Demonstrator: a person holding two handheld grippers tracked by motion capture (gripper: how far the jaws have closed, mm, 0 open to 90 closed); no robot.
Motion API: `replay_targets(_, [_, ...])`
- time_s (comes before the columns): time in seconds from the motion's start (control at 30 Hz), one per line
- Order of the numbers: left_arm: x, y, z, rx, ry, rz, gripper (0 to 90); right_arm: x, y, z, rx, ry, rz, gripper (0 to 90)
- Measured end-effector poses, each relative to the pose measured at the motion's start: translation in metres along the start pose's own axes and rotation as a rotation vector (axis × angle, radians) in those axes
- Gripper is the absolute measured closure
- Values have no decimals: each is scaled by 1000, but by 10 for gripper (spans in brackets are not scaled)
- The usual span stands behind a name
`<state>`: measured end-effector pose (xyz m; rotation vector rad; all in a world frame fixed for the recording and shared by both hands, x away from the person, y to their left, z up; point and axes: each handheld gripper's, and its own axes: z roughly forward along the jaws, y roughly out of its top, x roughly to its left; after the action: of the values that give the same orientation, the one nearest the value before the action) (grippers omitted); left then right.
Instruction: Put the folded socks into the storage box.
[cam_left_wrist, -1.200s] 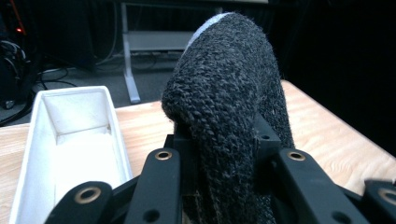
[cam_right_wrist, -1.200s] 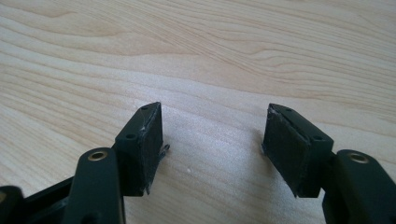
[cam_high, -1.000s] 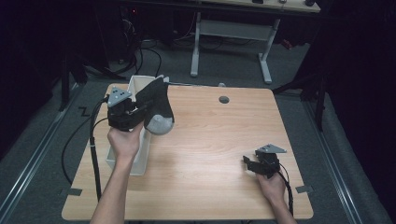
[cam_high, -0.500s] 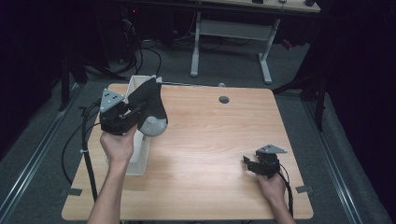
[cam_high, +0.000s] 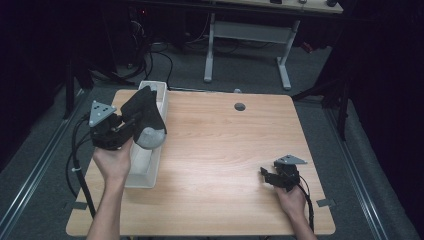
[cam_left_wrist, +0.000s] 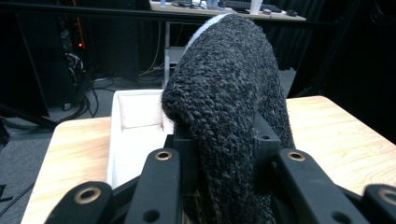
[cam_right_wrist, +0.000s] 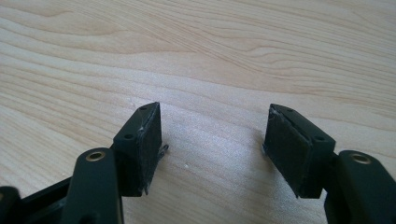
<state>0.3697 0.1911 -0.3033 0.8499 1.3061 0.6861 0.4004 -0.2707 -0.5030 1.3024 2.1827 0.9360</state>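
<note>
A black knitted sock (cam_high: 144, 111) with a grey toe (cam_high: 149, 138) hangs from my left gripper (cam_high: 131, 126), which is shut on it. It hangs above the long white bin (cam_high: 146, 174) at the table's left side. In the left gripper view the sock (cam_left_wrist: 224, 84) bulges up between the jaws and hides the pads, with the bin (cam_left_wrist: 133, 122) behind it. My right gripper (cam_high: 267, 175) rests low over the bare wooden table (cam_high: 225, 145) at the front right. Its jaws stand open in the right gripper view (cam_right_wrist: 212, 140), with nothing between them.
A round cable hole (cam_high: 240, 106) sits near the table's far edge. Behind the table stands a white desk frame (cam_high: 245, 30), and cables (cam_high: 150, 55) lie on the floor at the back left. Each gripper trails a black cable off the table's front.
My left hand has carried the sock to the left, from beside the bin's right wall to over the bin. The right gripper has not moved.
</note>
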Motion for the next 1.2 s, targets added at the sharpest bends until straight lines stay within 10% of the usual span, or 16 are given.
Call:
replay_targets(0.5, [33, -6, -17, -31, 64, -95, 710, 0, 0, 0, 0, 0, -2, 364])
replay_targets(1.2, [63, -31, -28, -87, 145, -70, 707, 1, -1, 0, -2, -1, -4, 370])
